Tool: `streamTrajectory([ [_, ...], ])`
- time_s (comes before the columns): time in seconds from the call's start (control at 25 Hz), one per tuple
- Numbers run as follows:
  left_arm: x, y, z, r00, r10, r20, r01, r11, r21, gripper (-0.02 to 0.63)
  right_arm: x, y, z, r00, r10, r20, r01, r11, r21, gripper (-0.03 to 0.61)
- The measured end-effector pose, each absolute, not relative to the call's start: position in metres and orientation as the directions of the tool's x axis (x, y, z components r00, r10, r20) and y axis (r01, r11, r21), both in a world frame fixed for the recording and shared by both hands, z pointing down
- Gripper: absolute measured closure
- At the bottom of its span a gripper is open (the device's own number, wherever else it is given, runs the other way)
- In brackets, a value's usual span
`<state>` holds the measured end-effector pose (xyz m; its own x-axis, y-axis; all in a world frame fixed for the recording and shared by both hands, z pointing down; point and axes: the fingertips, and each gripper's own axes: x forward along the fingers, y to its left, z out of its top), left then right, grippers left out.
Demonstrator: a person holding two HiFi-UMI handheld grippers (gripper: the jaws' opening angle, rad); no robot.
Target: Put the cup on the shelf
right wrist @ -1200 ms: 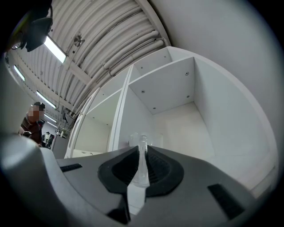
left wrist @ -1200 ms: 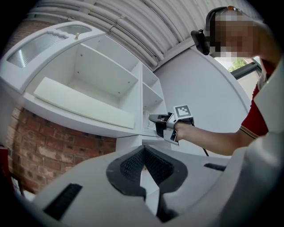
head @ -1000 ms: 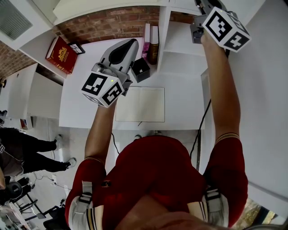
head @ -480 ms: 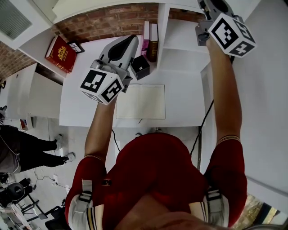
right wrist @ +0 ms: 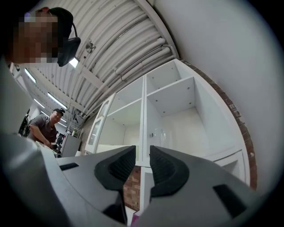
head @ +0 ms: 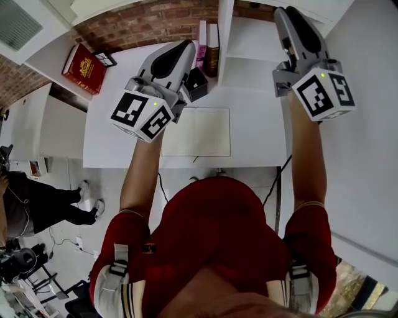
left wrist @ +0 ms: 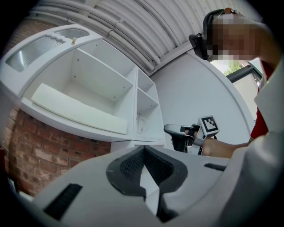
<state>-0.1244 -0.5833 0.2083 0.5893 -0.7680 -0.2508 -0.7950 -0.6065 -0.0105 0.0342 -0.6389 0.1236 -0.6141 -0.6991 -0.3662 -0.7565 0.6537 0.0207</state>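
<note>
A clear cup [right wrist: 159,134] stands faintly visible in a compartment of the white shelf unit [right wrist: 177,119], apart from both grippers. The left gripper view shows the same cup [left wrist: 141,124] small, in a narrow compartment. My right gripper [right wrist: 142,153] points up at the shelf with a narrow gap between its pads and nothing in it. In the head view the right gripper [head: 283,13] is in front of the shelf unit [head: 249,43]. My left gripper [head: 185,49] hovers over the white desk [head: 112,136], its jaws [left wrist: 143,150] closed tip to tip and empty.
On the desk lie a pale notebook [head: 196,131], a black box [head: 198,86] and upright books [head: 207,49]. A red book [head: 82,68] rests on a side shelf at left. A person [head: 37,205] stands on the floor at left.
My right gripper has drawn back and down from the shelf toward my body. The left gripper has barely shifted.
</note>
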Motion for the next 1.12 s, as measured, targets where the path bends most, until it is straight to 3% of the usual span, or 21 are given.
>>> streamTrajectory([
  [0.52,-0.126,-0.550,0.220,0.570,-0.787,-0.236,-0.815,-0.578,-0.042,0.609,-0.004,-0.561,0.206,-0.728,-0.603,-0.326,-0.635,0.773,-0.011,0.577],
  [1.12,-0.132,-0.534,0.242,0.554,-0.803,-0.221,-0.827,-0.560,-0.039,0.609,-0.025,-0.537,0.236,-0.751,-0.585,-0.306,-0.615,0.789,0.002,0.580],
])
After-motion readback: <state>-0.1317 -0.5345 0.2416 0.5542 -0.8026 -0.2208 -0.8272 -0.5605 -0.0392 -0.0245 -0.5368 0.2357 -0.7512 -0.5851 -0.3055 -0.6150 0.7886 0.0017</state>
